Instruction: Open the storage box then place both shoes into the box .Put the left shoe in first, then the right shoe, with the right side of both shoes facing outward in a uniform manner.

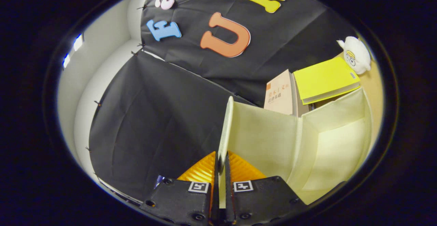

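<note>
Pale cream storage box (273, 133); bright yellow book (324, 79); white plush toy (356, 53).

The storage box (273, 133) is matt, finely woven cream cloth; its lid (223, 133), pinched in the claw (222, 174), looks the same stiff fabric.

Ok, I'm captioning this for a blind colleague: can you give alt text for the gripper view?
The tool is shut on the thin edge of the cream fabric storage box's lid, holding the flap upright. Beyond the open storage box stand a tan book, a yellow book and a small white plush toy.
</note>
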### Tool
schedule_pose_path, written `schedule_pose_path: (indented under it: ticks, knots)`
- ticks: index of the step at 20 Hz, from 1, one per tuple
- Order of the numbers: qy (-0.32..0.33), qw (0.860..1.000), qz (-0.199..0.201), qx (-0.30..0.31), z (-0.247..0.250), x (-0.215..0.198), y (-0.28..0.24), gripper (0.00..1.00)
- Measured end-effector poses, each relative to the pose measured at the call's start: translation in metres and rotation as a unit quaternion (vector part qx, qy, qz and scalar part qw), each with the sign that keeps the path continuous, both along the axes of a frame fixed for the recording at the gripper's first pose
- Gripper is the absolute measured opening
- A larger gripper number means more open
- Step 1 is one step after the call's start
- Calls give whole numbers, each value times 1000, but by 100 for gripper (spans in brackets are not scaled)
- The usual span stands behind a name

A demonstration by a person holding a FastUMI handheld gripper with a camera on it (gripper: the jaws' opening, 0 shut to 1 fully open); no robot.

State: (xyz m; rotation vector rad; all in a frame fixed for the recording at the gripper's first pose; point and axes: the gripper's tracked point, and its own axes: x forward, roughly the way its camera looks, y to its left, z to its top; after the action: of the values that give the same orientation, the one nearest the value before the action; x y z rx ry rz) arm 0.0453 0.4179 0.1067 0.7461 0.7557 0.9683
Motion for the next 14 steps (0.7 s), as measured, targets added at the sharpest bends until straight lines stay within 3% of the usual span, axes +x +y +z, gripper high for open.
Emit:
schedule_pose_path:
  ticks: [4,6,8,9,11,14]
  knots:
    - [-17,999,26,-30,-21,-12,37,19]
    - [-24,998,23,-51,-34,-12,45,33]
    - [-46,995,2,-88,-50,-9,39,60]
    - [-56,992,5,-113,-59,-9,39,79]
    - [-66,986,19,-153,-73,-20,32,84]
    - [-84,975,2,-204,-80,-26,-2,97]
